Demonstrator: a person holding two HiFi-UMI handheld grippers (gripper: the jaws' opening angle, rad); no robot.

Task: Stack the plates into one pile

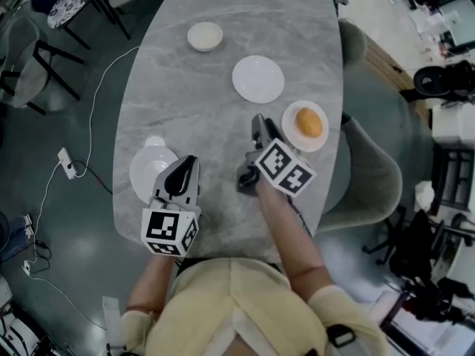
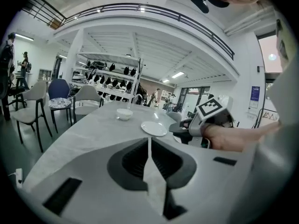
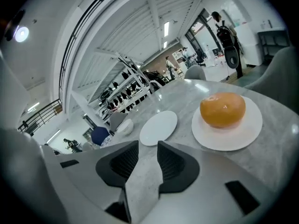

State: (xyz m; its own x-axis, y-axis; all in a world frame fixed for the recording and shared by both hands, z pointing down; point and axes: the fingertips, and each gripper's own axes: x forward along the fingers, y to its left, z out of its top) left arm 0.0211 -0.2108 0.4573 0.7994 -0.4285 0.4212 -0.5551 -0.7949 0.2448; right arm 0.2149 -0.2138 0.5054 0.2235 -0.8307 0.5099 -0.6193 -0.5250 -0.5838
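An empty white plate [image 1: 257, 78] [image 2: 154, 128] [image 3: 159, 127] lies mid-table. To its right a second white plate [image 1: 291, 133] [image 3: 210, 139] carries an orange [image 1: 309, 122] [image 3: 223, 108]. A third white plate [image 1: 145, 175] sits at the table's left edge, with a small white cup [image 1: 154, 141] at its far rim. My left gripper [image 1: 188, 163] [image 2: 149, 141] hovers just right of that plate, shut and holding nothing. My right gripper [image 1: 257, 122] [image 3: 148, 146] stands open and empty, pointing between the empty plate and the orange plate.
A small white bowl [image 1: 204, 36] [image 2: 124, 114] [image 3: 125, 126] sits at the far end of the grey marble table [image 1: 223, 132]. A grey armchair [image 1: 371, 169] stands by the right edge, chairs [image 1: 70, 4] at the far left. A cable and power strip [image 1: 67, 163] lie on the floor.
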